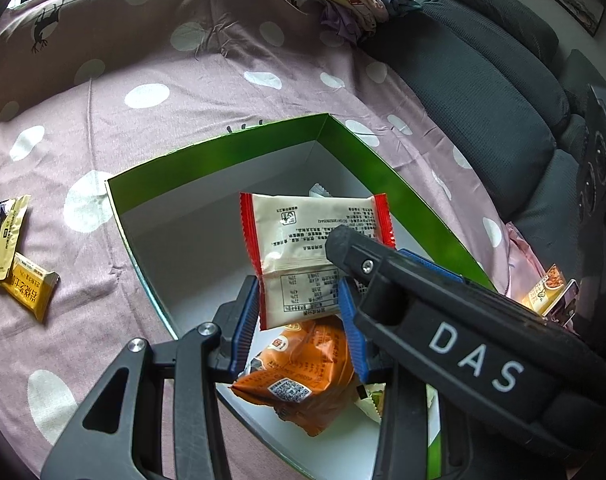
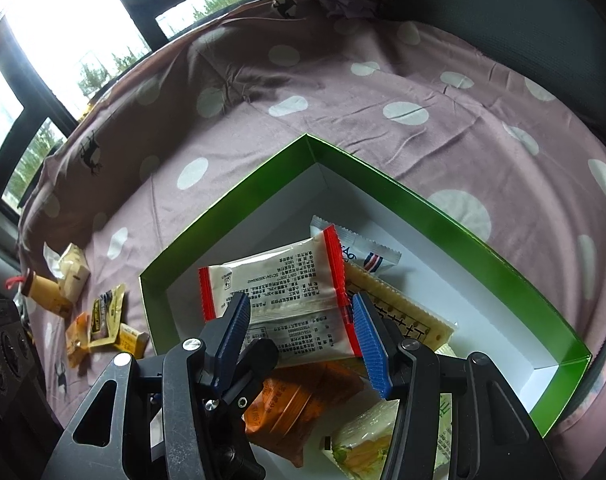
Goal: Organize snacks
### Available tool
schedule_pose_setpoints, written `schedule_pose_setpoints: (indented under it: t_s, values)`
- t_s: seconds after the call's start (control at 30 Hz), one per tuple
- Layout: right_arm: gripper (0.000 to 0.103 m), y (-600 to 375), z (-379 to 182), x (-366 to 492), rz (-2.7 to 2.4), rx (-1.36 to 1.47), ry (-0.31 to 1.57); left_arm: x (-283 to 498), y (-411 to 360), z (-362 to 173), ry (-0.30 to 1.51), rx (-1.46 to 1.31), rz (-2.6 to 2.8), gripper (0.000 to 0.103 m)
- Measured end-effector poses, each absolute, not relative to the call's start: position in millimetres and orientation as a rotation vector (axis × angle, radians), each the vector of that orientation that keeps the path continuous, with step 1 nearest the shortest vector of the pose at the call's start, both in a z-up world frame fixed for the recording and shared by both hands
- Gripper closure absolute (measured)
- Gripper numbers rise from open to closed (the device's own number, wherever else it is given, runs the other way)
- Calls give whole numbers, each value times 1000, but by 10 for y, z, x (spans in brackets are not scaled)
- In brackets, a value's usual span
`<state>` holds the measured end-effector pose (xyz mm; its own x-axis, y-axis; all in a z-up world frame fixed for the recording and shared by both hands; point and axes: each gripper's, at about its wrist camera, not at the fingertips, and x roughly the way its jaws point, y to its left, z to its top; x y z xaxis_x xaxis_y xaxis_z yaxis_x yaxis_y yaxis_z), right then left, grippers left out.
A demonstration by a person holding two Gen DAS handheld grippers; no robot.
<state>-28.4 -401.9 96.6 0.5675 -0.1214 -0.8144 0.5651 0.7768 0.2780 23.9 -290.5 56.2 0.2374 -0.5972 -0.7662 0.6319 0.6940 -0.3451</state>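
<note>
Two tools over the green box (image 2: pixel 423 204) — both pinch one red-edged white packet (image 1: pixel 315 240), left tool (image 1: pixel 299 320) and right tool (image 2: pixel 299 336); orange packet (image 1: pixel 299 376) in box below, partly hidden.

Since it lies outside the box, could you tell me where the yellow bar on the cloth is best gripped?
Probably across its narrow width near the free end, claw coming straight down: the yellow bar lies flat on the spotted cloth, and the gold pouch overlaps its other end.
</note>
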Motion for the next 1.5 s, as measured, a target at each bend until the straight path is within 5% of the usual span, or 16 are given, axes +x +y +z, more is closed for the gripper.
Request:
schedule_pose_setpoints:
  t_s: [0.5, 0.97, 1.27, 1.4, 1.5]
  values:
    - [48, -4017, 992, -299, -474, 538, 890, 229, -2826, 591, 1012, 27, -820, 61]
    - [46, -3993, 1184, -417, -565, 507, 825, 260, -1833, 993, 887, -119, -668, 22]
    - [43, -3755, 1348, -383, -565, 437, 791, 235, -635, 1033, 830, -274, -399, 10]
    - [30, -3533, 1387, -274, -576, 342, 805, 259, -108, 860, 841, -334, -249, 10]
    - [30, -3307, 1409, -157, -510, 287, 809, 281, 187, 753, 857, -357, -131, 10]
